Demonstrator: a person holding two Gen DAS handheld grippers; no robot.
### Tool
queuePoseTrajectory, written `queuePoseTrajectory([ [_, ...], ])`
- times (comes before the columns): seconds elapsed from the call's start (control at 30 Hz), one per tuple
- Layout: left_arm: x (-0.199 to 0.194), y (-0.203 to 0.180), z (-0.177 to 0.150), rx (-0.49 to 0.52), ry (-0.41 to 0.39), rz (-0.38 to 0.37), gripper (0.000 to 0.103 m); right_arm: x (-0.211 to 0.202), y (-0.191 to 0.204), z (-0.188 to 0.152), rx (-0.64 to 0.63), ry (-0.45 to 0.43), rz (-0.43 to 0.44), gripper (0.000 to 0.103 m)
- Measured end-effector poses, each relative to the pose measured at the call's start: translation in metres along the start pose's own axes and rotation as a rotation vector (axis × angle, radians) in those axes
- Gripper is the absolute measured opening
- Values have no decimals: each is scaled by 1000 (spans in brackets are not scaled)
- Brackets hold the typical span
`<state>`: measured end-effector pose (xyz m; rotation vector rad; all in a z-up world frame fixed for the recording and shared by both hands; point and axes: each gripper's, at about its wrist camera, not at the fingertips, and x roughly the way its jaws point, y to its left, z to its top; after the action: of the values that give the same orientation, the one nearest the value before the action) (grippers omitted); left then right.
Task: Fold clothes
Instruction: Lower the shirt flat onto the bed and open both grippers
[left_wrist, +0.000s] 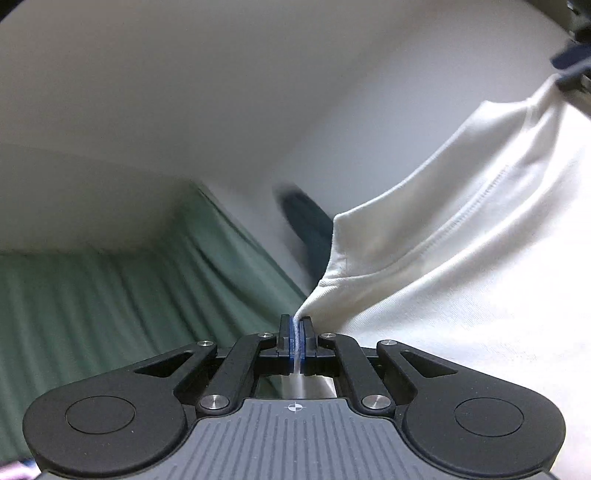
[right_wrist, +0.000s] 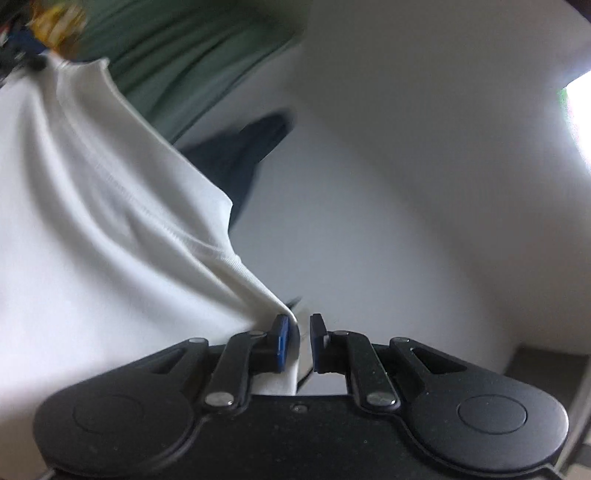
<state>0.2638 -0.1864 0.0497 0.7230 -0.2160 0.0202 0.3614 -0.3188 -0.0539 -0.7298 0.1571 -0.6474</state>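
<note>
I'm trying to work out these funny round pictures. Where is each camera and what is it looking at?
Left wrist: sits on the left gripper, looking along its fingers, shut on the white knit shirt; green pleated curtain behind.
Right wrist: sits on the right gripper, fingers slightly apart, shirt edge between them against the left pad.
Both show the shirt, the curtain, and a blurred dark shape. No hand is visible.

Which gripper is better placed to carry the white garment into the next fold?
Left, probably. The left gripper is shut tight on the white garment, while the right gripper shows a gap between its pads, with cloth against one pad only.
</note>
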Motion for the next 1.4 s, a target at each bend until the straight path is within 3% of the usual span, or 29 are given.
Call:
queuePoseTrajectory([
  [0.13,43,-76,-63,60,171,-135,2,72,81,-40,-52,170,181,7],
  [0.17,54,-95,-79,75,214,-169,2,78,84,-50,-24,222,251,7],
  [0.23,75,-133,-110,104,300,-236,2,53,86,-51,18,338,350,7],
  [0.27,86,-152,-126,119,342,-270,2,38,61,-74,49,390,401,9],
  [0.4,98,-201,-169,151,465,-395,2,14,24,-113,195,486,527,46],
  [0.43,94,-211,-172,165,463,-410,2,4,17,-120,242,499,546,48],
  [0.47,88,-219,-174,178,459,-423,3,-25,-16,-133,299,515,565,50],
  [0.5,78,-219,-171,186,448,-430,3,-50,-43,-151,354,532,584,51],
  [0.57,62,-216,-167,181,432,-453,6,-60,-64,-202,454,584,628,51],
  [0.6,48,-207,-164,163,430,-459,9,-83,-98,-218,496,622,665,51],
  [0.63,36,-195,-161,146,427,-462,27,-102,-128,-232,536,661,702,51],
  [0.67,30,-173,-157,134,420,-453,65,-108,-140,-245,568,706,738,50],
  [0.73,12,-145,-155,112,383,-419,103,-133,-156,-262,623,805,809,50],
  [0.8,-5,-115,-157,112,330,-409,103,-147,-155,-268,649,903,857,44],
  [0.9,-37,-91,-143,108,307,-471,103,-168,-146,-276,675,1017,912,37],
  [1.03,-89,-71,-118,5,296,-591,103,-182,-134,-267,668,968,882,37],
  [1.07,-103,-70,-113,-34,306,-629,103,-171,-133,-261,727,959,918,30],
  [1.1,-116,-69,-110,-72,317,-660,103,-169,-131,-261,770,970,943,18],
  [1.13,-126,-72,-110,-101,338,-665,103,-166,-126,-258,769,991,929,10],
  [1.17,-137,-75,-111,-131,359,-669,103,-163,-118,-255,733,1009,882,3],
  [1.3,-173,-90,-120,-242,436,-692,103,-161,-117,-254,753,1022,815,2],
  [1.4,-188,-105,-137,-308,482,-715,103,-152,-149,-247,708,949,650,2],
])
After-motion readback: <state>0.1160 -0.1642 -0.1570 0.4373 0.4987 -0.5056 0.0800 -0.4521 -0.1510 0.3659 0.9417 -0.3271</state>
